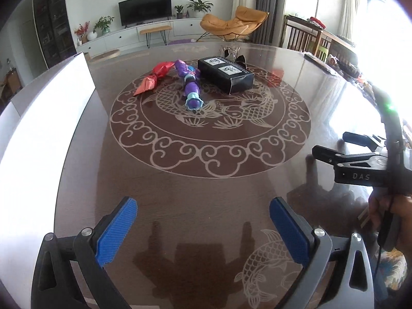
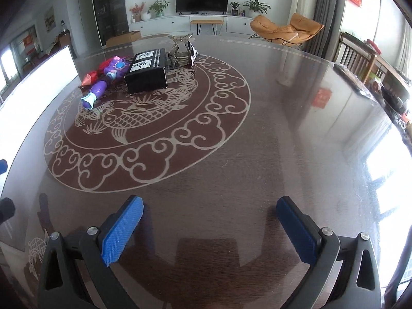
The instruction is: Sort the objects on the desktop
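The white board [image 1: 38, 134] is overexposed to a blank and cut off at the left edge. In the right wrist view, the red packet [image 2: 90, 77] is largely hidden behind the purple toy [image 2: 108, 77]. The metallic object [image 2: 181, 50] behind the black box [image 2: 146, 70] cannot be identified. The labels on the box are too small to read. The person's hand [image 1: 396, 219] is cropped at the right edge.

Beyond the desk [image 1: 206, 193] stand a dark television [image 1: 145, 7] on a white cabinet [image 1: 144, 32], potted plants [image 1: 199, 6] and an orange lounge chair [image 1: 231, 23].
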Tool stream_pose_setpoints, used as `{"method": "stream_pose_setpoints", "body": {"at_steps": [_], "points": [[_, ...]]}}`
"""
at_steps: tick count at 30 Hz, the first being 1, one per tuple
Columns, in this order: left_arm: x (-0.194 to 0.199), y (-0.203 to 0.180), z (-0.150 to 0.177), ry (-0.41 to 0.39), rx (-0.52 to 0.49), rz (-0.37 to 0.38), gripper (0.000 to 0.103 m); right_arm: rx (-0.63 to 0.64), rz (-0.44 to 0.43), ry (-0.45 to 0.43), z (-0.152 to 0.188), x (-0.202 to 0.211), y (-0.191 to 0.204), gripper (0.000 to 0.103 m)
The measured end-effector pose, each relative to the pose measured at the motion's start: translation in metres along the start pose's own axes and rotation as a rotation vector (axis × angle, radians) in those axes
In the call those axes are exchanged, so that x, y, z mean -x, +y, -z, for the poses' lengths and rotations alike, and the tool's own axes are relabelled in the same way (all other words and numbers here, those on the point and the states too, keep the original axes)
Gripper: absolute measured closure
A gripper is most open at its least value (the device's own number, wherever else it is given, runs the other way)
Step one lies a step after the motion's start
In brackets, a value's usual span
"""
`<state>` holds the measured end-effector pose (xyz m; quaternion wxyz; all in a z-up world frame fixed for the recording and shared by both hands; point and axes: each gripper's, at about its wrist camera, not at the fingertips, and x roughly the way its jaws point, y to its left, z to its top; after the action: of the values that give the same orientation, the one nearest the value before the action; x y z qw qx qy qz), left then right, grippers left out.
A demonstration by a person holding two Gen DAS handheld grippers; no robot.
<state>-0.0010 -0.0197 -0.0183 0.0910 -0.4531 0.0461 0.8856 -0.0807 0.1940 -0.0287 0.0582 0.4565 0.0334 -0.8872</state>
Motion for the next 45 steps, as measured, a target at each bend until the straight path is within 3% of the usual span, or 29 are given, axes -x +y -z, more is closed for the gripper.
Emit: {"method": "stream_pose_setpoints", "body": {"at_steps": [5,9,30,45], "points": [[-0.027,-0.012,-0.007,0.051,-0.022,-0.038,0.000,0.001,0.006,0.001,0.002,-0.002,0.005,0.000],[-0.039,-0.010,-0.010,0.078,0.010,-0.019,0.000,0.001,0.006,0.001,0.002,-0.001,0.006,0.000],[-0.051,-0.002,-0.027,0.046,-0.005,-0.004,0.000,0.001,0.006,0.001,0.002,-0.001,0.006,0.000],[-0.110,0.020,-0.113,0.109,-0.021,0.011,0.000,0.001,0.006,0.001,0.002,-0.001,0.006,0.000]]}}
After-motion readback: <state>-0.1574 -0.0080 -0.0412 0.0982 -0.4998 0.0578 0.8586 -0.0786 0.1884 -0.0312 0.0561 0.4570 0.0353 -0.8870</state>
